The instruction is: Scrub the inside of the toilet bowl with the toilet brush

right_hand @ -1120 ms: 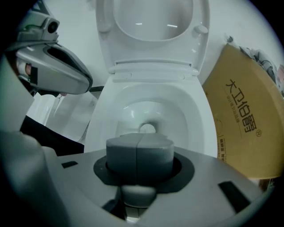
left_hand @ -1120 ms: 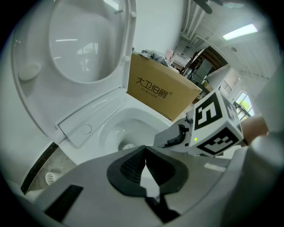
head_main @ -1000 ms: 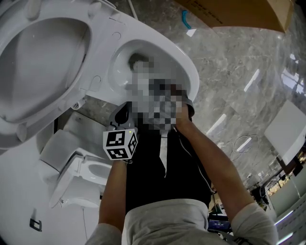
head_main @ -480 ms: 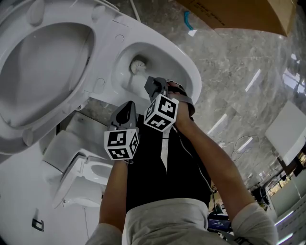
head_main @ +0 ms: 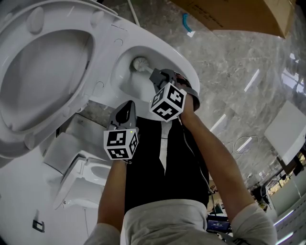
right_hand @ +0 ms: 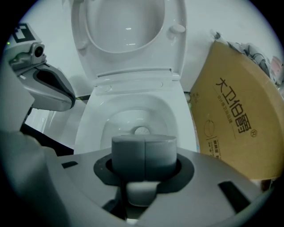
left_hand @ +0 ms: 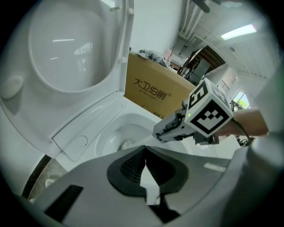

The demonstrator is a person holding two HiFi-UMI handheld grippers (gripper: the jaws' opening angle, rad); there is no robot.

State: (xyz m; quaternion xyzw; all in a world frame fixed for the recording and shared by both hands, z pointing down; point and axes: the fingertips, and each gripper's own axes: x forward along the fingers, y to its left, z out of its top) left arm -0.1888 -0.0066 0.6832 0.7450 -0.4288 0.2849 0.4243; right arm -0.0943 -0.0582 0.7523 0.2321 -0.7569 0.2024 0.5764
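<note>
Toilet brush [head_main: 140, 62]: the white bristle head is down inside the bowl, low on the inner wall near the outlet.
Long axis: the handle runs from the head back up toward the front rim and straight into the right gripper, roughly in line with that gripper's jaws.
Toilet bowl [head_main: 125, 83]: open and white inside, with the seat and lid [head_main: 45, 72] raised behind it (any water or soiling is too small to make out).
Right gripper [head_main: 161, 76]: its jaws are closed round the grey handle. It is poised over the front of the bowl opening, with the head straight ahead of it and below.
Left gripper [head_main: 127, 109]: its jaws are drawn together on nothing. It hangs outside the bowl beside the front outer wall, apart from the brush.
Nearer arm: the right arm, which alone carries the tool.
Step in hand: judged to be scrubbing, with the bristles at or against the porcelain.
Coming move: probably a sweep of the head round the inner wall. That depends on the handle staying aimed down into the bowl and clear of the rim.
Surroundings: a cardboard box [head_main: 239, 12] stands just beside the toilet on the marble floor [head_main: 229, 72].
</note>
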